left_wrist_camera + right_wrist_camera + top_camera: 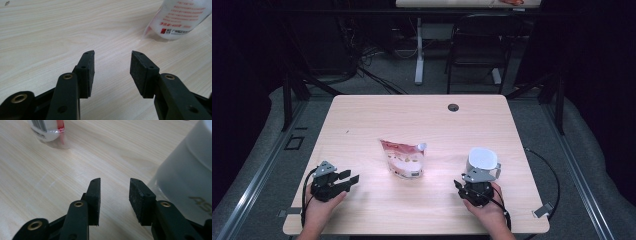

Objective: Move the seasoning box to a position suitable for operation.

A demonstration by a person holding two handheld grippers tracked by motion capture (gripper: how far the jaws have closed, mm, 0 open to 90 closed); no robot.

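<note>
A red and white spouted pouch [403, 159] lies flat near the middle of the wooden table [412, 120]; its white printed end [178, 20] shows at the upper right of the left gripper view, and its barcoded end [48, 128] at the top left of the right gripper view. A white lidded container [482, 161] stands right of the pouch, and its frosted wall [186, 172] rises close beside the right jaw. My left gripper [348, 180] rests at the front left, open and holding nothing [112, 66]. My right gripper [462, 186] sits just in front of the container, open and holding nothing [115, 192].
A round cable hole [453, 107] marks the table's far edge. Beyond the table stand a dark chair [477, 47] and a white desk leg [419, 50]. A cable [548, 170] loops off the table's right side. Bare wood lies between the grippers and behind the pouch.
</note>
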